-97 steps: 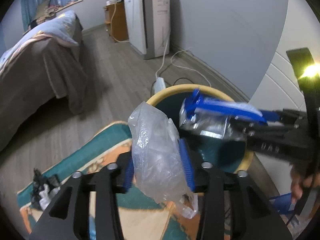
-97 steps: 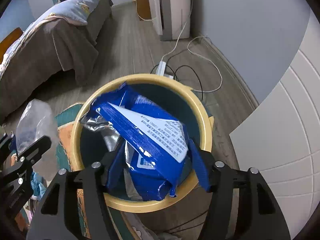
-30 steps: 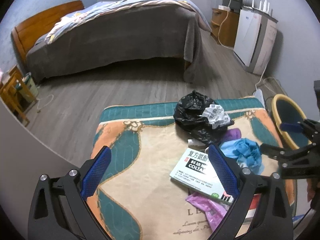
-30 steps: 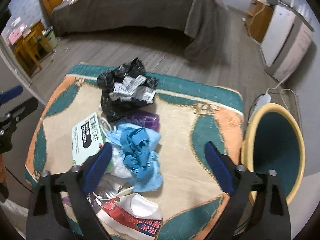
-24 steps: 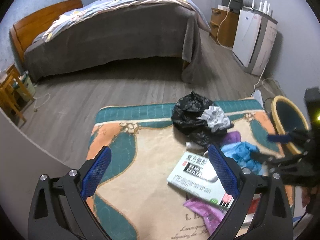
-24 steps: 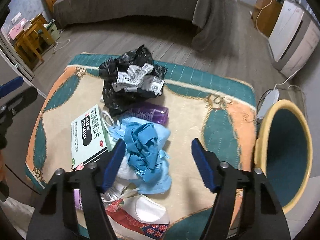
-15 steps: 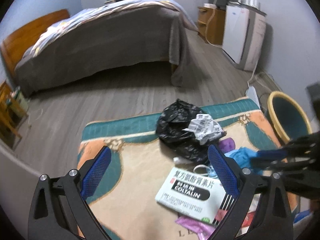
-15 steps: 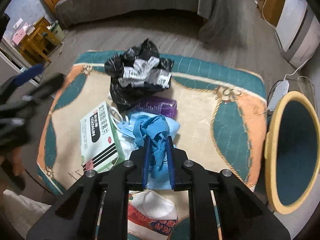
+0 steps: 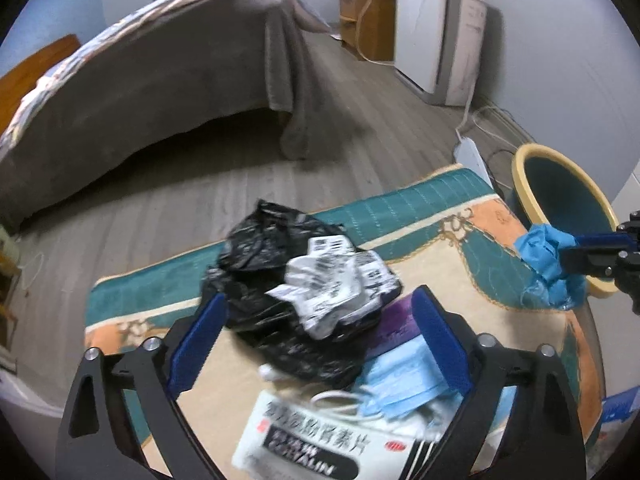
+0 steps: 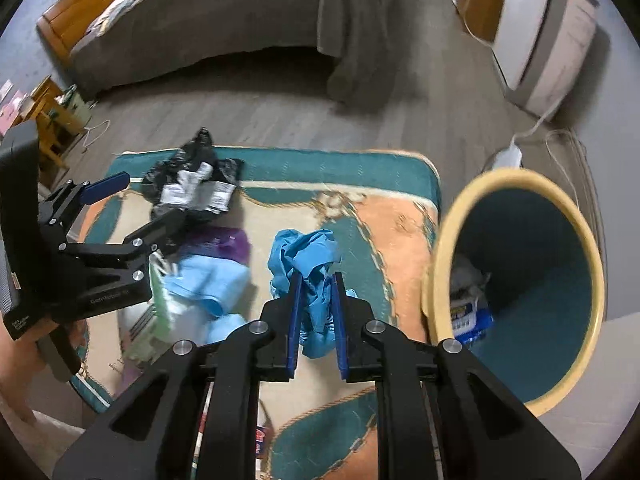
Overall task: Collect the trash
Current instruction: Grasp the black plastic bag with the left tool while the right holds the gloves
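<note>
Your left gripper, frame centre, jaws wide but just narrowing, straddles black bag for next pick; a second ago it framed bare rug. Right gripper clamps blue glove, lifted toward bin at right; earlier open.

Both wrist cameras looked steeply down from close above the rug, each facing toward the bed. Both views shared the black bag, the yellow-rimmed bin and the white appliance, and each caught the other gripper at its edge.
</note>
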The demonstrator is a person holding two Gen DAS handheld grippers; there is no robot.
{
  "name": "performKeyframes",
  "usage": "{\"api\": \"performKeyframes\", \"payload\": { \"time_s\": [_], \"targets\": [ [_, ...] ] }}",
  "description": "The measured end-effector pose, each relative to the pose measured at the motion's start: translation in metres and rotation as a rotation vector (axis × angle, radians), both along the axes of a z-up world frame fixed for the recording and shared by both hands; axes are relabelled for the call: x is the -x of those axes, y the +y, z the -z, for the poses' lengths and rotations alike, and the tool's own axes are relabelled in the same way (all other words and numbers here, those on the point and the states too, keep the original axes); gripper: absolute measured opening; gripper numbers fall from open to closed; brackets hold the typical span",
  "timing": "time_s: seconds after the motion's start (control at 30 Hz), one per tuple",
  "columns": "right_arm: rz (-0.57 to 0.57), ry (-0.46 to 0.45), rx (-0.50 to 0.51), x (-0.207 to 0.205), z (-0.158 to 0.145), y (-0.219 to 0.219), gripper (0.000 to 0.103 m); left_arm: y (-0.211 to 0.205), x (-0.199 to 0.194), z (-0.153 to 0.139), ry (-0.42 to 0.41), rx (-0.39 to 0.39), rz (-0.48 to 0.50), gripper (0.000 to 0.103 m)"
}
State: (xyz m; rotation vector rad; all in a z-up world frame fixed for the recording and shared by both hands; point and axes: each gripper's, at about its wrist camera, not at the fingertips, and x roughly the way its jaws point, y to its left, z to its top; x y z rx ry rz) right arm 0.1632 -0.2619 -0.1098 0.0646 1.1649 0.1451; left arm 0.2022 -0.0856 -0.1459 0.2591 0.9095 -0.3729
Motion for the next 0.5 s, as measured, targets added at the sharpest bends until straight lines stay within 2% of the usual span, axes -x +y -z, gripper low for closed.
{"api": "performKeyframes", "payload": {
  "time_s": [0.07, 0.13, 0.17, 0.2, 0.33, 0.37, 0.4, 0.5],
  "targets": [
    [0.003, 0.003, -0.005, -0.001, 0.002, -0.004, 0.014, -0.010, 0.000, 0.009, 0.014, -0.056, 0.034, 0.079],
    [0.006, 0.005, -0.019, -0.003, 0.002, -0.005, 0.014, -0.015, 0.001, 0.018, 0.032, -0.104, 0.056, 0.062],
    [0.003, 0.004, -0.024, -0.004, 0.002, -0.005, 0.014, -0.016, 0.002, 0.023, 0.042, -0.119, 0.066, 0.047],
    [-0.003, 0.003, -0.022, -0.003, 0.002, -0.003, 0.014, -0.016, 0.002, 0.025, 0.051, -0.127, 0.072, 0.041],
    [-0.019, 0.004, -0.016, -0.004, 0.003, 0.001, 0.014, -0.010, 0.005, 0.020, 0.047, -0.103, 0.061, 0.027],
    [-0.015, 0.002, -0.017, -0.003, 0.002, -0.001, 0.014, -0.009, 0.005, 0.018, 0.046, -0.096, 0.060, 0.019],
    [-0.010, 0.000, -0.016, -0.003, 0.002, -0.002, 0.014, -0.007, 0.006, 0.016, 0.041, -0.093, 0.057, 0.016],
    [0.001, -0.001, -0.012, 0.000, 0.000, -0.004, 0.014, -0.005, 0.011, 0.007, 0.022, -0.069, 0.053, 0.012]
  ]
}}
